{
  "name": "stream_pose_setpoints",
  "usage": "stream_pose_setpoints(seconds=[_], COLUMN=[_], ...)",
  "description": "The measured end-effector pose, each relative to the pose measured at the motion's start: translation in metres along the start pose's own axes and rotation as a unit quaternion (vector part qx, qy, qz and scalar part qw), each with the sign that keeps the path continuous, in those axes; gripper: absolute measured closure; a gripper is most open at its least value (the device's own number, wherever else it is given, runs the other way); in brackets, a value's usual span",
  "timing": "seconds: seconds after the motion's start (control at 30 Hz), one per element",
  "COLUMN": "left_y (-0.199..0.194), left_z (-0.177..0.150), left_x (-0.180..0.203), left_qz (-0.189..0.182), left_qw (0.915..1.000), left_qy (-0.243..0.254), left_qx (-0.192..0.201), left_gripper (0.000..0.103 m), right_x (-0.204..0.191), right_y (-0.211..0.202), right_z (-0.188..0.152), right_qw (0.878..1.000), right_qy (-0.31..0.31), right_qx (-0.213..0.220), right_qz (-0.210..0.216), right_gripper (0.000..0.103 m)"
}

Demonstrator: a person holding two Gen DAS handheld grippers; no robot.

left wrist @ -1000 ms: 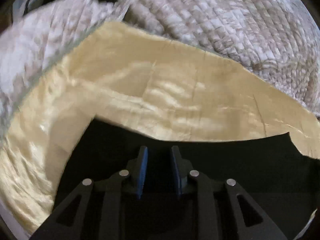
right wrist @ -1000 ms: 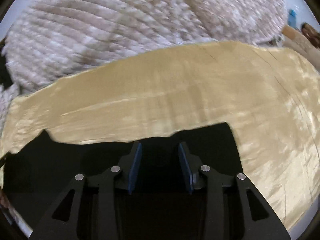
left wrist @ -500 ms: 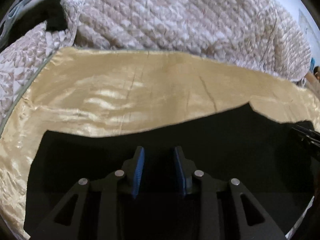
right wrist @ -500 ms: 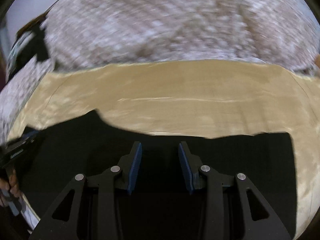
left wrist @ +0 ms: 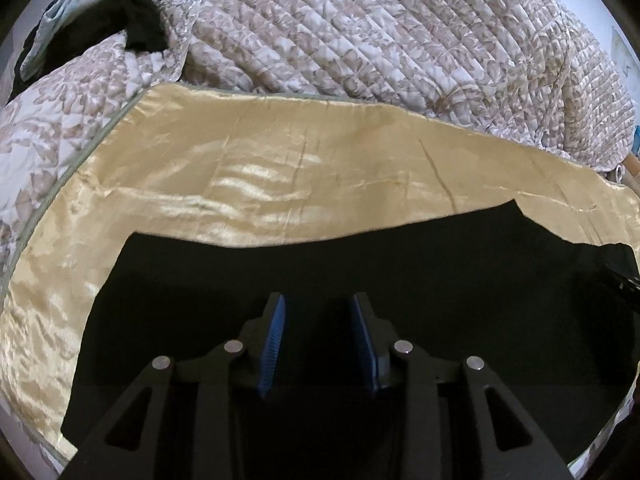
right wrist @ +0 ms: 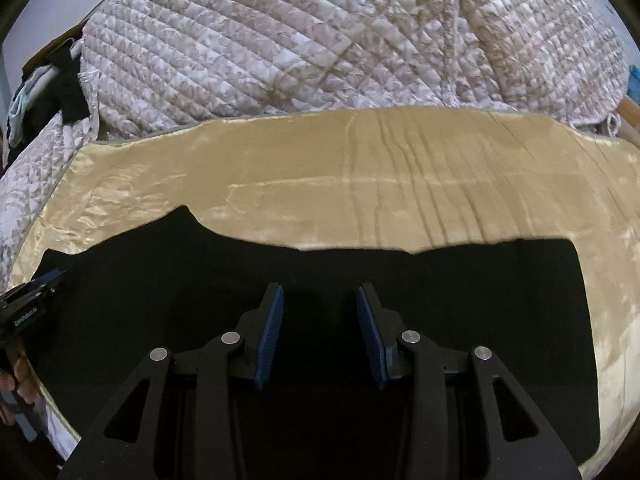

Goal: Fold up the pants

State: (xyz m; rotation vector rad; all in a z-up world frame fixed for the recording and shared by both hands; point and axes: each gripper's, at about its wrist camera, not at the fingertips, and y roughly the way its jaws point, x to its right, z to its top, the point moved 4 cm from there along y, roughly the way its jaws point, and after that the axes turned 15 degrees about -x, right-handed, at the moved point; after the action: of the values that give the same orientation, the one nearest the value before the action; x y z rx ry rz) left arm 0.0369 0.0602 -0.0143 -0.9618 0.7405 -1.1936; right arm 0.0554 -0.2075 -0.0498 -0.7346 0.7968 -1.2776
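Pants [left wrist: 360, 264], black, lie flat on the gold sheet [left wrist: 280, 168] below both my cameras; their far edge runs across each view, with a raised notch toward the left in the right view [right wrist: 184, 220]; behind the sheet I see the quilt [left wrist: 380, 32] bunched up. My left gripper [left wrist: 319, 334] hangs over the dark cloth with its blue pads [left wrist: 274, 344] parted and nothing between them; I cannot tell whether they touch the fabric. My right gripper [right wrist: 320, 330] is likewise parted, a little wider, and holds nothing. At the left edge of the right view I see the left gripper's body [right wrist: 28, 300] and the hand [right wrist: 16, 380] holding it.
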Motion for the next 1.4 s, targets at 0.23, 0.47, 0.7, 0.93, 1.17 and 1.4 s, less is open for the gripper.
stream_pose_setpoints(seconds=[0.23, 0.47, 0.7, 0.93, 1.17, 1.4], left_y=[-0.011, -0.024, -0.028, -0.031, -0.039, -0.056], left_z=[-0.021, -0.049, -0.060, -0.071, -0.084, -0.102], left_x=[0.002, 0.006, 0.003, -0.001, -0.018, -0.047], left_qz=[0.005, 0.002, 0.009, 0.013, 0.005, -0.001], left_qw=[0.9999, 0.9996, 0.9993, 0.9992, 0.9982, 0.9929], left_qy=[0.001, 0.000, 0.004, -0.002, -0.039, -0.096], left_qx=[0.010, 0.027, 0.036, 0.039, 0.046, 0.071], left_gripper=[0.063, 0.057, 0.052, 0.048, 0.048, 0.048], right_x=[-0.002, -0.048, -0.069, -0.071, -0.072, -0.073], right_y=[-0.009, -0.022, -0.015, -0.014, -0.014, -0.014], right_z=[-0.027, -0.063, -0.076, -0.083, -0.083, -0.084], right_qw=[1.000, 0.998, 0.994, 0.993, 0.993, 0.992], right_qy=[-0.003, -0.056, -0.098, -0.105, -0.114, -0.115], right_qx=[0.008, 0.036, 0.037, 0.044, 0.041, 0.041], right_qz=[-0.015, 0.003, -0.016, -0.011, -0.010, -0.011], right_gripper=[0.064, 0.064, 0.047, 0.040, 0.034, 0.033])
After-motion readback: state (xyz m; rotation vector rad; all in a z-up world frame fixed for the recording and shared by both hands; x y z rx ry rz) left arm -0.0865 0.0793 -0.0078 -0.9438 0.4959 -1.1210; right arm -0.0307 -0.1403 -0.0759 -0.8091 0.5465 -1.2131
